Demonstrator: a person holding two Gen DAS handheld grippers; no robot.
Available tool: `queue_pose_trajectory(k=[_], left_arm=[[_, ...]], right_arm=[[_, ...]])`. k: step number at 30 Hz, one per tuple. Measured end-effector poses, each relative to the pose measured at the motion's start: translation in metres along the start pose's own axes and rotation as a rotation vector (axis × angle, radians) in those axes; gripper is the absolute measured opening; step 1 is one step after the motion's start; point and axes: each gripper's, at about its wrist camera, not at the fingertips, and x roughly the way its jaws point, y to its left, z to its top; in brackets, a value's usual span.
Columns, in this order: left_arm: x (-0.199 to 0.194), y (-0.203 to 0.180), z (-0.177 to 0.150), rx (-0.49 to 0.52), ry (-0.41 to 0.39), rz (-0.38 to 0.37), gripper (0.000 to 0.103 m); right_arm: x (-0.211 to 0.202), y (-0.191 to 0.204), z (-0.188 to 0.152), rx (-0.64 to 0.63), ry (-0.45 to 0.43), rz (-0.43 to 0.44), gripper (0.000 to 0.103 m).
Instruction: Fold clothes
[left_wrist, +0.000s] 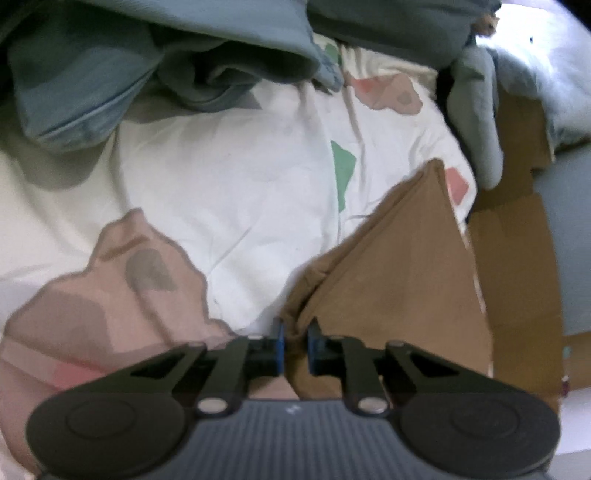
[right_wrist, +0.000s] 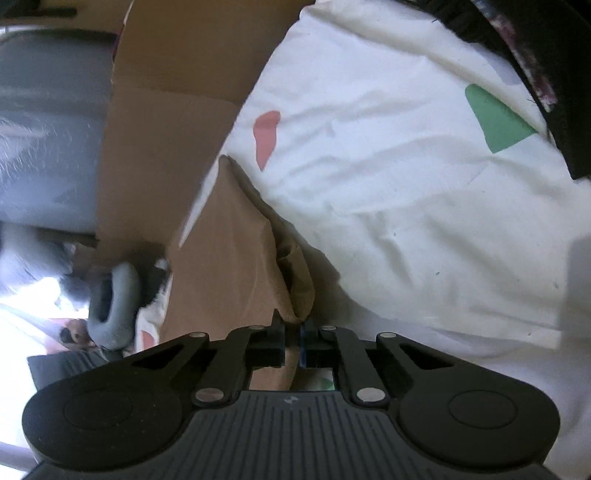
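A brown garment (left_wrist: 399, 280) lies on a white bed sheet (left_wrist: 229, 192) printed with pink and green shapes. My left gripper (left_wrist: 294, 334) is shut on a bunched edge of this brown cloth, which stretches away to the upper right as a flat triangular panel. In the right wrist view the same brown garment (right_wrist: 229, 258) runs up from the fingers to a pointed corner. My right gripper (right_wrist: 292, 328) is shut on a folded ridge of it, the blue pads nearly touching with cloth pinched between.
A heap of blue-grey clothes (left_wrist: 147, 62) lies at the far side of the bed. A cardboard box (left_wrist: 517, 236) stands by the bed's right edge, seen too as cardboard (right_wrist: 162, 103). A grey padded ring (right_wrist: 114, 302) rests at the left. A dark strap (right_wrist: 535, 74) crosses the upper right.
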Motion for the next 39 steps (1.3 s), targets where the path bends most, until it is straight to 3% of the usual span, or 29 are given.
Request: queue_pose_trajectory(k=[4,7,17,18,19,20,28,39], left_arm=[[0.005,0.002,-0.002,0.016,0.014,0.007,0.023],[0.009,0.005,-0.002,0.012,0.018,0.005,0.025],[0.015,0.011,0.001,-0.039,0.013,-0.033,0.023],[0.015,0.011,0.001,-0.043,0.016,-0.034,0.022],[0.015,0.012,0.002,-0.046,0.02,-0.033,0.012],[0.015,0.014,0.003,-0.062,0.026,-0.04,0.01],[-0.013,0.001,0.005,-0.118,-0.007,-0.06,0.005],[-0.051,-0.016,0.004,-0.028,0.052,-0.02,0.005]], right_arm=[[0.008,-0.005,-0.003,0.016,0.028,-0.032,0.009],[0.015,-0.01,-0.005,0.014,0.055,-0.044,0.024],[0.03,-0.021,-0.009,0.073,0.037,0.014,0.028],[0.03,-0.021,-0.009,0.071,0.034,0.016,0.026],[0.029,-0.02,-0.009,0.066,0.031,0.017,0.013],[0.027,-0.019,-0.008,0.068,0.023,0.022,0.005],[0.006,0.009,0.004,0.038,-0.04,0.04,0.003],[-0.021,0.031,0.007,-0.031,-0.02,-0.053,0.003]])
